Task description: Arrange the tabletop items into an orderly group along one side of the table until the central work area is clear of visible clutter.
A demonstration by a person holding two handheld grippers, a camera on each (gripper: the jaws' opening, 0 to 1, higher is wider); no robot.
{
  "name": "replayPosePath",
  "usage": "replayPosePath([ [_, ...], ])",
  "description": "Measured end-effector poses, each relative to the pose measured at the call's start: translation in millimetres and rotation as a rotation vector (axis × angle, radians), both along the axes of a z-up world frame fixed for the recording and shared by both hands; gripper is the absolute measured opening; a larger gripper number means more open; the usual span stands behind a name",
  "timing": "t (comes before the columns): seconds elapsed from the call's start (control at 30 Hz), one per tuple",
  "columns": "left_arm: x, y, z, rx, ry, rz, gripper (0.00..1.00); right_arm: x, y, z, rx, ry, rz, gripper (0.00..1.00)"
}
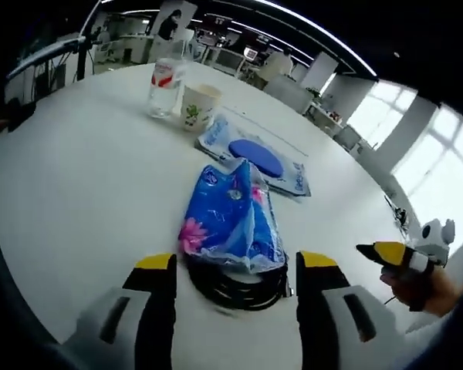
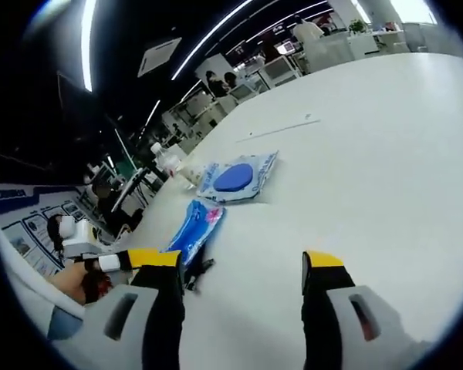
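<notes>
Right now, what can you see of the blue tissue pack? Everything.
The tissue pack is a soft packet in glossy, crinkled blue plastic with a pink flower print at its near corner. It lies flat on the white table, long axis pointing away from the left gripper, whose jaws stand open to either side of its near end. That end rests on a coiled black cable. Its far end reaches a flat packet holding a blue disc.

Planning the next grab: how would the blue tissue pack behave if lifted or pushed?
The blue tissue pack looks soft and crinkled, so probably light and squashy. Its glossy film may slip. It lies on a black cable coil, which a push might drag.
</notes>
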State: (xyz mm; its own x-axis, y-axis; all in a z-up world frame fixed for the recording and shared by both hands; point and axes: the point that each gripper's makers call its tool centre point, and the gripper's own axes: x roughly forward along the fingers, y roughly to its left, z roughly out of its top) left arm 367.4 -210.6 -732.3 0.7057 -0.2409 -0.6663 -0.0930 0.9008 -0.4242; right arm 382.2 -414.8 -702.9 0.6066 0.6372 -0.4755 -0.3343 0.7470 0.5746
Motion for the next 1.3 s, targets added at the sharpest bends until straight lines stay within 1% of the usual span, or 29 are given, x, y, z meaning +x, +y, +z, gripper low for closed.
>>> replayPosePath([
  [0.07, 4.8, 3.8, -8.0, 0.000, 0.030, 0.027, 0.65, -1.6, -3.5, -0.3, 0.005, 0.005, -0.011, 0.59],
  [0.17, 4.2, 3.3, -17.8, 0.002, 0.082, 0.024, 0.53, -3.1, -8.2, 0.0, 0.002, 0.004, -0.020, 0.58],
  [0.2, 1.3, 4.1, -21.5, 0.014, 0.107, 0.019, 0.45, -3.0, -10.0, -0.2, 0.001, 0.004, -0.024, 0.58],
  [0.23, 0.7, 2.7, -22.2, 0.020, 0.109, 0.019, 0.41, -2.9, -11.7, -0.5, 0.000, 0.005, -0.029, 0.57],
  [0.27, 4.4, 3.2, -23.6, 0.035, 0.093, -0.004, 0.38, -2.9, -13.7, -0.9, -0.001, 0.009, -0.038, 0.57],
  [0.3, 3.8, 3.8, -22.1, 0.039, 0.092, -0.002, 0.36, -3.0, -15.1, -1.0, -0.002, 0.009, -0.041, 0.57],
  [0.37, 3.2, 5.4, -23.3, 0.038, 0.102, -0.004, 0.31, -2.6, -18.5, -1.6, -0.005, 0.010, -0.051, 0.56],
  [0.47, 3.8, 9.8, -24.3, 0.048, 0.101, -0.006, 0.23, -2.6, -20.0, -3.1, -0.005, 0.015, -0.059, 0.55],
  [0.5, 4.0, 12.3, -24.1, 0.050, 0.096, -0.008, 0.20, -3.1, -19.8, -4.0, -0.007, 0.018, -0.059, 0.55],
  [0.57, 5.6, 18.6, -22.5, 0.072, 0.079, -0.015, 0.09, -3.9, -17.3, -4.7, -0.008, 0.021, -0.052, 0.55],
  [0.6, 6.9, 20.0, -21.7, 0.071, 0.075, -0.020, 0.07, -4.3, -15.6, -4.5, -0.009, 0.021, -0.048, 0.55],
  [0.67, 7.9, 21.7, -18.5, 0.048, 0.064, -0.024, 0.03, -4.8, -11.2, -4.6, -0.015, 0.018, -0.031, 0.54],
  [0.8, 9.6, 22.2, -15.7, 0.043, 0.046, -0.055, 0.01, -6.6, -0.6, -5.1, -0.029, 0.018, 0.007, 0.54],
  [0.9, 10.2, 22.5, -10.1, 0.023, 0.034, -0.064, 0.00, -7.7, 7.3, -5.6, -0.036, 0.017, 0.034, 0.53],
  [0.97, 10.9, 22.8, -8.1, 0.008, 0.031, -0.072, 0.00, -8.8, 15.1, -6.0, -0.059, 0.008, 0.075, 0.52],
  [1.0, 11.2, 22.7, -6.4, 0.000, 0.030, -0.076, 0.00, -6.8, 18.6, -6.3, -0.093, -0.010, 0.101, 0.51],
  [1.03, 11.2, 22.4, -5.0, -0.008, 0.030, -0.079, 0.00, -5.6, 22.1, -5.9, -0.110, -0.022, 0.120, 0.50],
  [1.1, 11.2, 21.6, -2.4, -0.028, 0.034, -0.088, 0.00, -1.3, 35.5, -1.6, -0.129, -0.050, 0.181, 0.49],
  [1.2, 11.4, 20.7, 2.1, -0.036, 0.034, -0.114, 0.00, 10.0, 53.1, 9.0, -0.146, -0.100, 0.228, 0.47],
  [1.23, 11.7, 20.2, 3.8, -0.039, 0.032, -0.121, 0.00, 15.2, 60.6, 12.8, -0.158, -0.125, 0.257, 0.47],
  [1.3, 11.3, 18.2, 7.1, -0.044, 0.035, -0.148, 0.00, 20.9, 69.0, 15.7, -0.183, -0.153, 0.297, 0.45],
])
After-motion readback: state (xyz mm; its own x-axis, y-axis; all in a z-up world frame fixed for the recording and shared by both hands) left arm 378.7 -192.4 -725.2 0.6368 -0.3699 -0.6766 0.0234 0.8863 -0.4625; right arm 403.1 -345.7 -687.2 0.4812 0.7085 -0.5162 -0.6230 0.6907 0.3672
